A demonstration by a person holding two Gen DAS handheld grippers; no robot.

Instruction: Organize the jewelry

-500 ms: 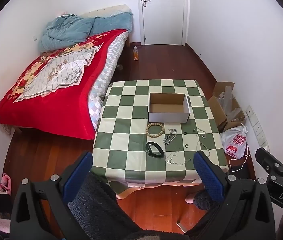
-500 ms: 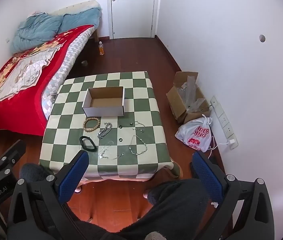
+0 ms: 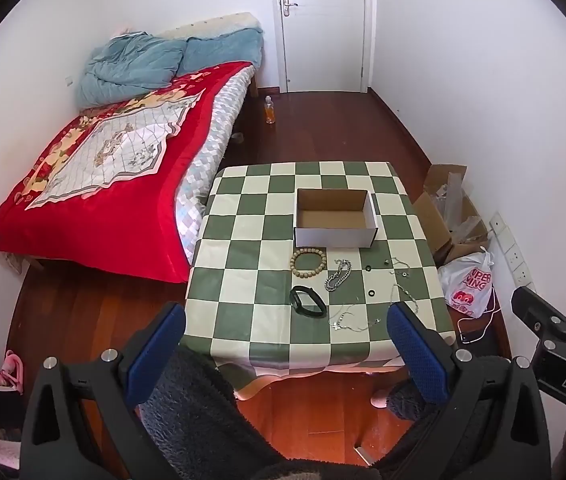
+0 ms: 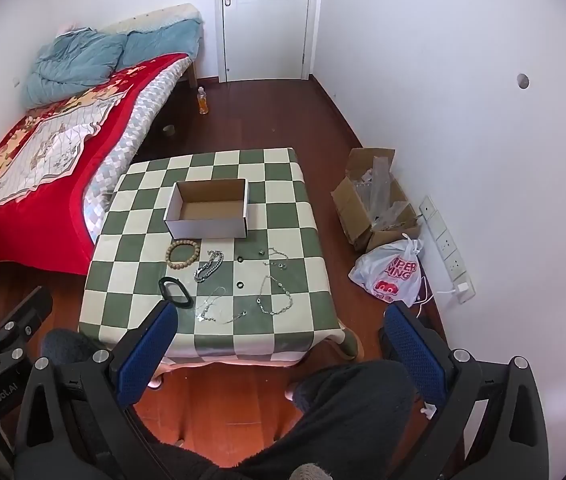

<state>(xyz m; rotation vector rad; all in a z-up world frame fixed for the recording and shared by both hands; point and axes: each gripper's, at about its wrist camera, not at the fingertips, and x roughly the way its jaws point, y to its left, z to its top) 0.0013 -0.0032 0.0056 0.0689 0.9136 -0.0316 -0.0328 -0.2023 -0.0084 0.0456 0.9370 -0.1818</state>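
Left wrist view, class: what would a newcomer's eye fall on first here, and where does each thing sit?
First, the green-and-cream checkered tablecloth at centre, with an empty open cardboard box toward its far side. In front of the box lies scattered jewelry: a wooden bead bracelet, a silver chain bracelet and a black band. To the left, a bright red blanket covers the bed.

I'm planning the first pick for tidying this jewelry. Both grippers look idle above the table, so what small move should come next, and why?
Probably lower the left gripper toward the black bangle, jaws kept open. Both it and the right gripper are open, empty and well short of the table. The white box holds nothing, and the bangle lies nearest on the left side.
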